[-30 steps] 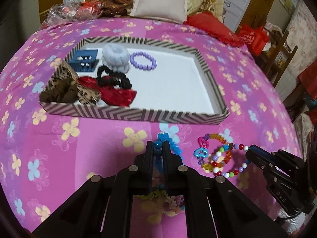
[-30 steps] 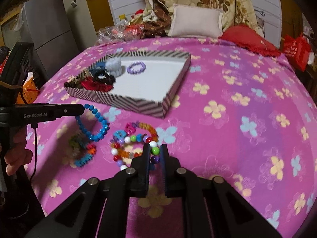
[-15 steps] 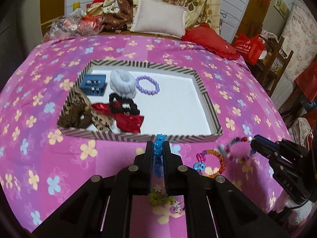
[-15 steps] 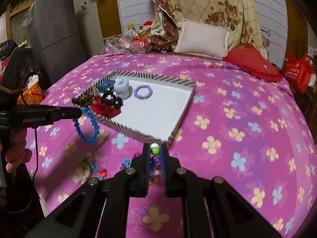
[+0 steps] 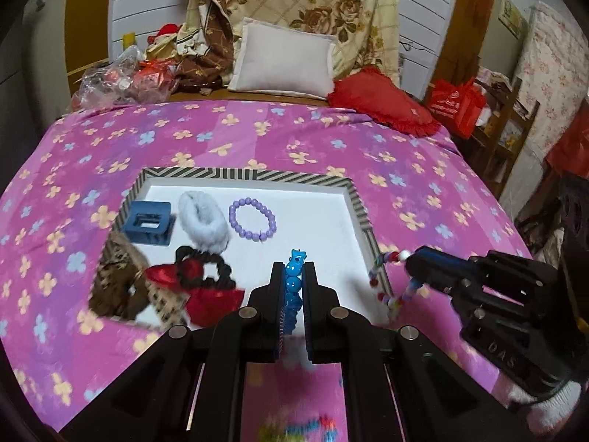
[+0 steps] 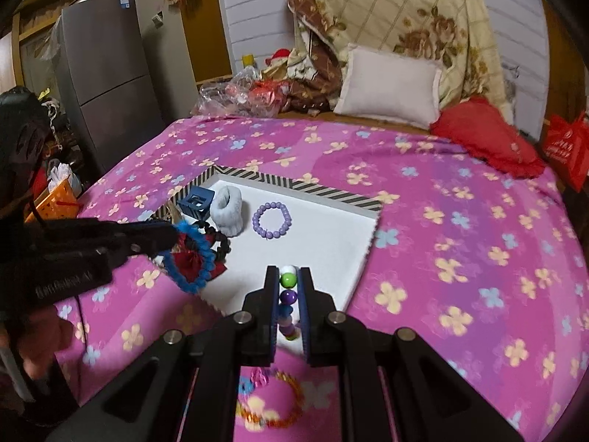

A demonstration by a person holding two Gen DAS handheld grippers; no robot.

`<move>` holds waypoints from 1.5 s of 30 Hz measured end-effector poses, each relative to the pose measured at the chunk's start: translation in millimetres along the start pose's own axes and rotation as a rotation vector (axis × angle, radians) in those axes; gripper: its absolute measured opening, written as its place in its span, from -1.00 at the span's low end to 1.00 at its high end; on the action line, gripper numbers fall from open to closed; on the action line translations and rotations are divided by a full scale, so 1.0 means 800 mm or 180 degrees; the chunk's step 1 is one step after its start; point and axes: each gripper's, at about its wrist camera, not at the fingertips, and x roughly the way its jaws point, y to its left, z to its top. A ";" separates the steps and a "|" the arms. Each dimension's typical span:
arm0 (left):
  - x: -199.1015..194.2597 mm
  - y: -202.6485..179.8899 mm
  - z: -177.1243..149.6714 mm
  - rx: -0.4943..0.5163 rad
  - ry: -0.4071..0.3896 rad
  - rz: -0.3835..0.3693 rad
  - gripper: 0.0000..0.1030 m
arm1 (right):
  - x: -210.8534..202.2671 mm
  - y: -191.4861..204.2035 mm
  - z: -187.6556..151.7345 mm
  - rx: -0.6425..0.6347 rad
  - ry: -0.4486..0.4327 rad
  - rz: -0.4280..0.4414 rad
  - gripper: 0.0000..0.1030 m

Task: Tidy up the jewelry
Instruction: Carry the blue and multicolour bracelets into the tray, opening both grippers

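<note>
My left gripper [image 5: 293, 269] holds a blue bead bracelet [image 5: 293, 283] over the near edge of the striped tray [image 5: 257, 176]. Its jaws are opening, with the beads still between the pads. In the right wrist view the blue bracelet [image 6: 206, 258] hangs as a loop from that gripper's tip. My right gripper [image 6: 288, 276] is shut on a multicoloured bead bracelet [image 6: 288, 280], above the tray's near right corner. That bracelet [image 5: 386, 294] dangles below the tips in the left wrist view. A purple bracelet [image 5: 252, 219] lies in the tray.
The tray's left part holds a blue hair clip [image 5: 147, 222], a white scrunchie [image 5: 202, 221], a black scrunchie [image 5: 206, 269], a red bow [image 5: 213, 300] and a leopard-print piece [image 5: 117, 280]. An orange bead bracelet [image 6: 272, 401] lies on the pink bedspread. Pillows sit at the back.
Both grippers lifted their bracelets off the bedspread and carried them up and forward to the tray's near edge. The left jaws have parted slightly.
</note>
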 end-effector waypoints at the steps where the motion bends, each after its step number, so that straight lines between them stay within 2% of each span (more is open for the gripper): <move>1: 0.016 0.002 0.000 -0.0034 0.0102 0.0004 -0.78 | 0.015 -0.003 0.005 0.0028 0.0055 0.0021 -0.81; 3: 0.052 0.011 -0.003 -0.0118 0.0339 0.0004 -0.78 | 0.040 -0.007 0.010 0.0032 0.0158 0.0019 -0.81; 5: 0.075 0.022 -0.007 -0.0145 0.0465 0.0110 -0.78 | 0.061 -0.012 0.013 0.0000 0.0259 -0.0010 -0.81; 9: 0.098 0.052 -0.009 -0.0241 0.0575 0.0345 -0.78 | 0.101 -0.034 0.020 -0.0043 0.0428 -0.0195 -0.81; 15: 0.117 0.065 0.001 -0.0196 0.0605 0.0523 -0.78 | 0.170 -0.064 0.040 -0.0051 0.0674 -0.0401 -0.81; 20: 0.125 0.059 0.013 -0.0157 0.0578 0.0418 -0.78 | 0.206 -0.068 0.067 0.0029 0.0615 -0.0449 -0.81; 25: 0.136 0.050 0.012 -0.0055 0.0569 0.0497 -0.78 | 0.225 -0.066 0.080 0.0047 0.0583 -0.0484 -0.77; 29: 0.140 0.051 0.008 -0.0052 0.0562 0.0543 -0.74 | 0.225 -0.069 0.078 0.0098 0.0568 -0.0480 -0.55; 33: 0.140 0.051 0.005 -0.0030 0.0559 0.0554 -0.38 | 0.209 -0.075 0.071 0.0254 0.0486 -0.0377 -0.46; 36: 0.133 0.049 0.002 -0.0015 0.0516 0.0543 -0.29 | 0.194 -0.070 0.064 0.0239 0.0451 -0.0329 -0.35; 38: 0.127 0.048 0.000 -0.0016 0.0483 0.0519 -0.24 | 0.183 -0.064 0.060 0.0202 0.0423 -0.0315 -0.22; 40: 0.118 0.046 -0.003 0.0014 0.0438 0.0536 -0.24 | 0.170 -0.058 0.058 0.0179 0.0374 -0.0309 -0.01; 45: 0.093 0.040 -0.010 0.0061 0.0302 0.0594 -0.24 | 0.133 -0.043 0.047 0.0190 0.0238 -0.0324 0.12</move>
